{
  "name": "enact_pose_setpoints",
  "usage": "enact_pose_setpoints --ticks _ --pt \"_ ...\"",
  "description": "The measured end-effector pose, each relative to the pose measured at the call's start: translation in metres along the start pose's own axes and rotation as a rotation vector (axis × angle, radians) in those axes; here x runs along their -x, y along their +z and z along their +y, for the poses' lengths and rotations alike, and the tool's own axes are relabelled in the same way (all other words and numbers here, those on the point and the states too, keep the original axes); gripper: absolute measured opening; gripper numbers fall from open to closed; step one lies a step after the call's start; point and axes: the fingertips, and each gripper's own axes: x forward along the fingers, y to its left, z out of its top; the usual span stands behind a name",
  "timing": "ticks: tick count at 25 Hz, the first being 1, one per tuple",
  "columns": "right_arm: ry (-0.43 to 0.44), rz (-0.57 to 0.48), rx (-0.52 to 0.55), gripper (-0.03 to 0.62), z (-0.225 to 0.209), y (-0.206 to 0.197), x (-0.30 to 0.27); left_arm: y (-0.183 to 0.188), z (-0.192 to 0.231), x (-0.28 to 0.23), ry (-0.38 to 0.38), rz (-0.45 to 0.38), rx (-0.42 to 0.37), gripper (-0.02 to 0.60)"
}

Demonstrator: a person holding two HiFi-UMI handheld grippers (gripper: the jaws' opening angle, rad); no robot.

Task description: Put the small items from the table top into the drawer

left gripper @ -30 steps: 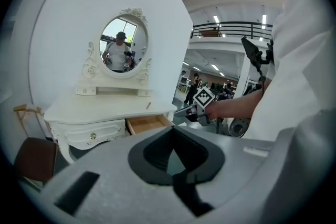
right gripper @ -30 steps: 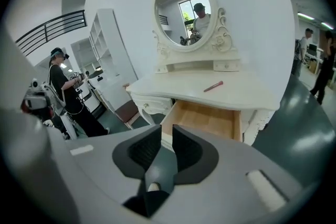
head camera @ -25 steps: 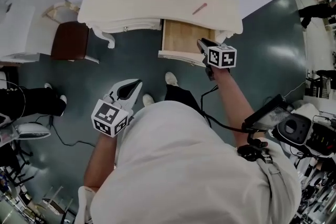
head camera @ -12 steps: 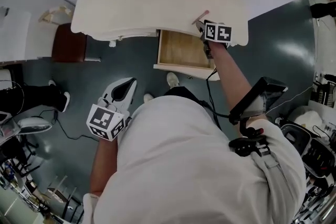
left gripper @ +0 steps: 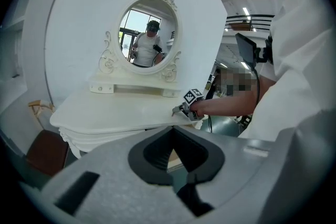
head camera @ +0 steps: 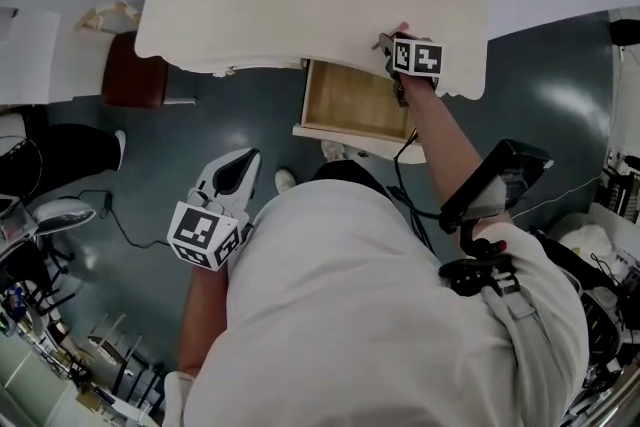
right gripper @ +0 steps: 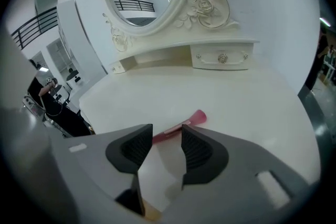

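White bench (right gripper: 210, 92), front edge: right hand-held gripper (right gripper: 166, 136) jaws just opened wide, pink brush (right gripper: 184, 122) handle just ahead of gap, ungripped. Straddle handle squarely, then pinch. Left hand-held gripper (left gripper: 172, 129) closed, empty.

A slim pink brush (right gripper: 191, 120) lies flat on the white table top (right gripper: 226, 92); beneath its edge the wooden drawer (head camera: 352, 97) stands open.

Drawer (head camera: 355, 100) open, mirror stand (right gripper: 173, 55) blocks tabletop (head camera: 300, 5) rear
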Motion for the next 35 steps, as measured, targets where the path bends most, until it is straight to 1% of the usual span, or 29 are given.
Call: enact_pose_setpoints --ticks 4,8,11,14,16,18,22,27,35 --pt "-0.007 -0.004 0.051 0.170 0.001 0.002 -0.006 -0.002 0.002 -0.001 0.015 0.005 0.011 0.002" --pt "-0.015 0.014 0.085 0.141 -0.001 0.008 -0.019 -0.002 0.009 -0.005 0.029 0.012 0.020 0.002" --pt "-0.037 0.029 0.116 0.098 -0.006 0.009 -0.020 -0.002 0.011 -0.002 0.041 0.012 0.026 0.002" --pt "-0.057 0.043 0.188 0.065 -0.005 0.008 -0.018 -0.005 0.011 0.002 0.050 0.011 0.027 0.002" --pt "-0.065 0.044 0.223 0.063 -0.005 0.007 -0.016 -0.006 0.010 0.005 0.053 0.008 0.027 0.002" --pt "-0.065 0.038 0.226 0.046 -0.003 0.006 -0.009 -0.006 0.004 0.011 0.054 0.003 0.024 0.002" --pt "-0.060 0.031 0.229 0.044 -0.004 0.003 0.009 -0.004 -0.010 0.024 0.055 -0.008 0.012 0.002" --pt "-0.046 0.032 0.239 0.044 -0.002 0.005 0.004 -0.004 -0.003 0.019 0.053 -0.014 0.011 0.002" --pt "0.004 0.006 0.267 0.044 0.011 0.003 0.021 -0.006 -0.008 0.013 0.030 -0.025 -0.004 0.002"
